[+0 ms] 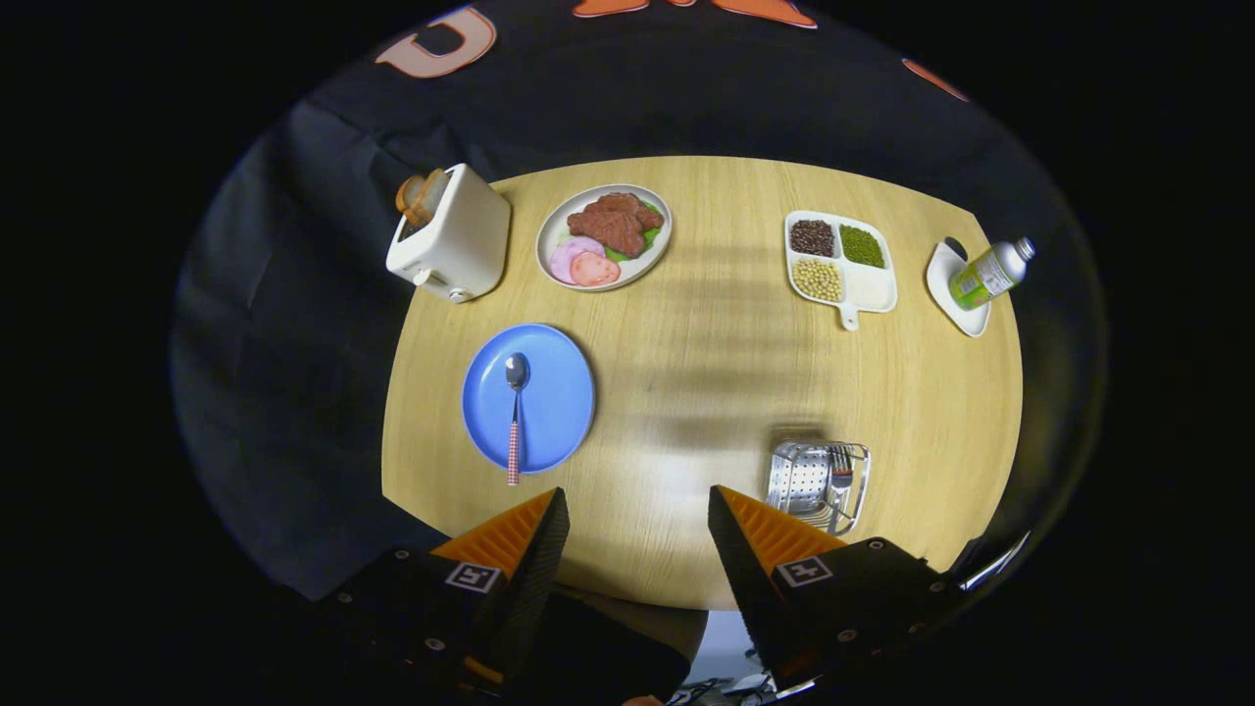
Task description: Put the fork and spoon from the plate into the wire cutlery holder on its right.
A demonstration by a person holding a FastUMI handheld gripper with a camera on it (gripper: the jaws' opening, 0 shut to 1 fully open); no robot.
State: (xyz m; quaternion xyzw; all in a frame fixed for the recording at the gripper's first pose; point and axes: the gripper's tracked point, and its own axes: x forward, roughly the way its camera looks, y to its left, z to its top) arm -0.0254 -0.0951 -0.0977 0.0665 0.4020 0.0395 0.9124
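Note:
A blue plate (554, 392) lies on the round wooden table (706, 343), ahead and left of my fingers. On it rests a spoon (515, 417) with a red-and-white chequered handle, bowl pointing away from me, handle end over the plate's near rim. The wire cutlery holder (806, 479) stands to the plate's right, just beyond my right finger, and a fork (841, 469) stands in it against its right side. My gripper (637, 505) hangs high above the table's near edge, open, with nothing between its fingers.
At the back of the table stand a white toaster (453, 237) with bread in it, a plate of sliced meats (604, 236), a divided white dish of beans (839, 263), and a small bottle (990, 275) lying on a white saucer.

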